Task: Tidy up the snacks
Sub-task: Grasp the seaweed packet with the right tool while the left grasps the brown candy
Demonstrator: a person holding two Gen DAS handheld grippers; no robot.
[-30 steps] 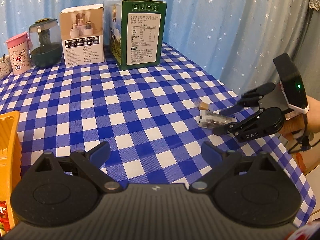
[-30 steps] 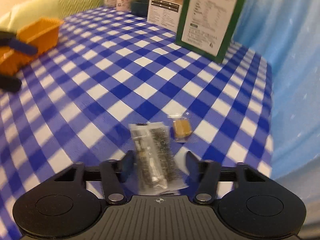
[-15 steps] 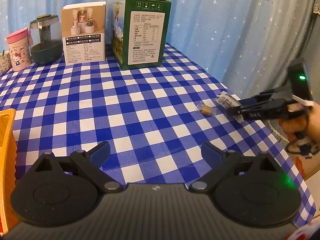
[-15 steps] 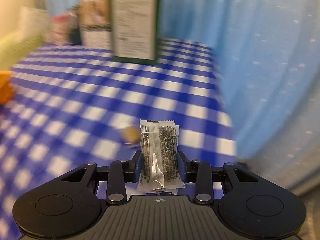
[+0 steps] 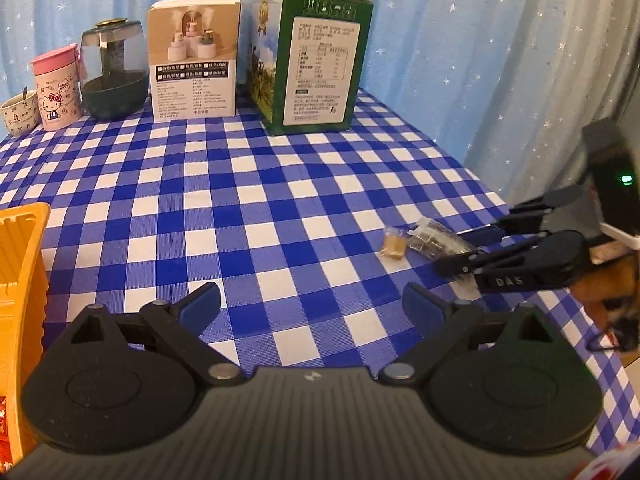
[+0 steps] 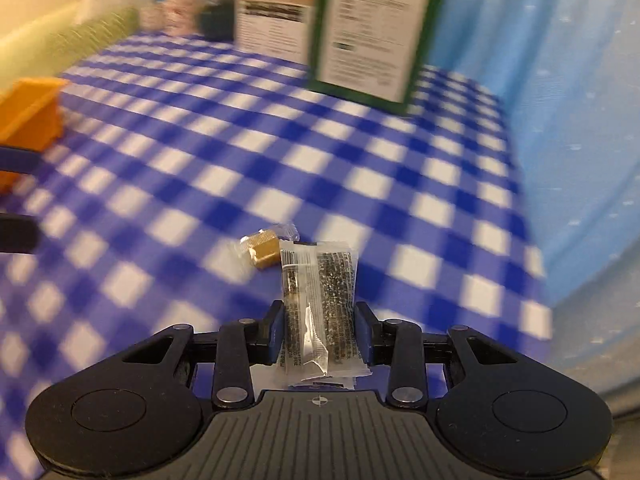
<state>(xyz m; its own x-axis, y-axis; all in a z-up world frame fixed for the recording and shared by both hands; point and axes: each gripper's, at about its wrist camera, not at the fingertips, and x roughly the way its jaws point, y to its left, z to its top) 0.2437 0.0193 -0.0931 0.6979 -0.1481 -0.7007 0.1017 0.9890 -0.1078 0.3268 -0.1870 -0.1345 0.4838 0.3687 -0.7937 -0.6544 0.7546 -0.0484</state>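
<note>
Now the right gripper (image 6: 319, 322) pinches the clear, dark-speckled snack sachet (image 6: 318, 304) at the table's right edge; carry it level to the orange plastic basket (image 5: 20, 280) far left, where the left gripper (image 5: 312, 304) gapes empty.

Both tools are matte black. The left gripper (image 5: 311, 305) shows blue finger pads, silver pivot screws and a ribbed body along the frame's lower edge. At right, the right gripper (image 5: 480, 248) bears pale "DAS" lettering and a black box with a green light.
</note>
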